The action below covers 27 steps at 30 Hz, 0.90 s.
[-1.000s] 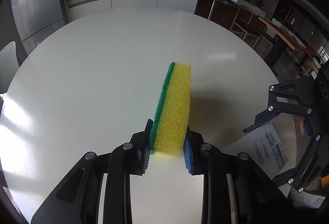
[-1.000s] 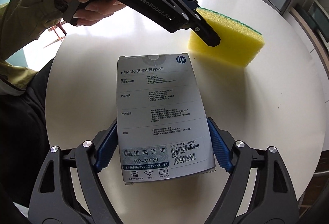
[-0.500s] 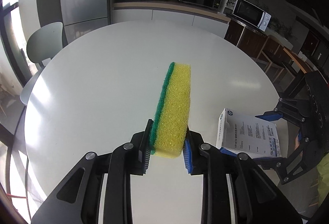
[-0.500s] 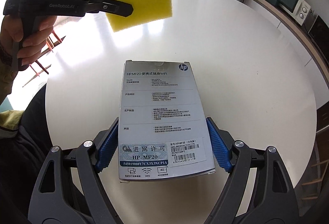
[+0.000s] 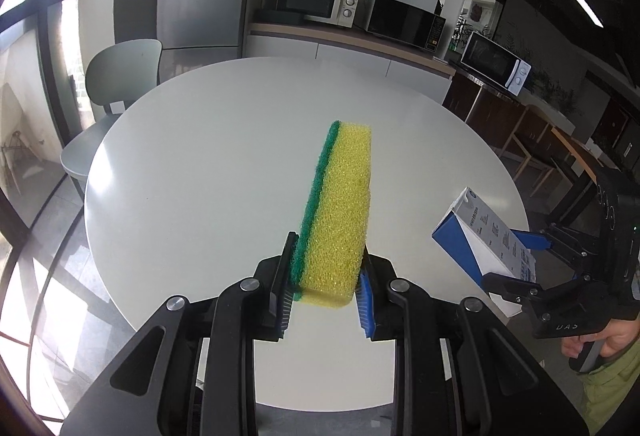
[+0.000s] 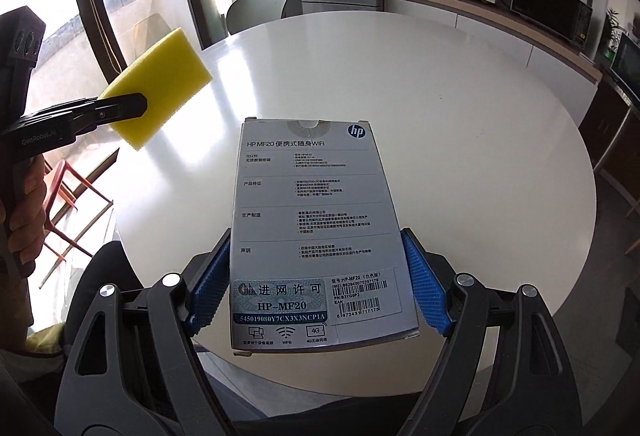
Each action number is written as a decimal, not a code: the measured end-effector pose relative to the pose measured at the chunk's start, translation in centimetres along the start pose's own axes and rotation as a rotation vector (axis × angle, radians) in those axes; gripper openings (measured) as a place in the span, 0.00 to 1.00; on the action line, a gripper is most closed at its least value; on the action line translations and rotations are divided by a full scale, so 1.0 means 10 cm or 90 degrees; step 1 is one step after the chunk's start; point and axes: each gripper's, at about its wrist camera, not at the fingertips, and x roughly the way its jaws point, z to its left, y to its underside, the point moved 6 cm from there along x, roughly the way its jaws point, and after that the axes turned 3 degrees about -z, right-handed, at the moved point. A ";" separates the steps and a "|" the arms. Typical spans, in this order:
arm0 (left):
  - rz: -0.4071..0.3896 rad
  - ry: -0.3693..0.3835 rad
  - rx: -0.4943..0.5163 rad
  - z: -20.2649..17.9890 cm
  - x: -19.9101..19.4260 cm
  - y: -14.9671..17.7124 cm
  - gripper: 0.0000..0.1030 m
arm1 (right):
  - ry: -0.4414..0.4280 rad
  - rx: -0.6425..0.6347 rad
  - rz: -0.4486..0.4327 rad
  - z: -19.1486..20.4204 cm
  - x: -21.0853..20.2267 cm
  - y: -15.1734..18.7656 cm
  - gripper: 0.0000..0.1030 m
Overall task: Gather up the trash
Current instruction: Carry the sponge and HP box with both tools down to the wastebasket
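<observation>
Both pieces of trash are up in the air: the left gripper [image 5: 326,286] is clamped tight on the near end of the yellow foam sponge with the green scouring layer [image 5: 336,212], which juts forward above the round white worktop [image 5: 208,164], while the right gripper [image 6: 316,292] has its blue pads [image 6: 424,292] pressed against both long sides of the grey-and-white HP cardboard box [image 6: 316,220], held flat and clear of the surface. Risks from here, as I judge them: the sponge is soft and held only by its end, so a quick swing could let it flex and squirm out; the box is light card (probably hollow), so extra squeeze could buckle its walls, and its smooth sides could slide between the pads if it tips nose-down. As for containers, no bin or bag shows in either view, so where these two are headed cannot be told; the box's contents are hidden too.
</observation>
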 end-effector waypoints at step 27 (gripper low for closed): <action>0.046 -0.031 -0.017 0.39 -0.63 1.20 0.24 | 0.007 0.054 -0.019 0.61 -0.81 1.14 0.73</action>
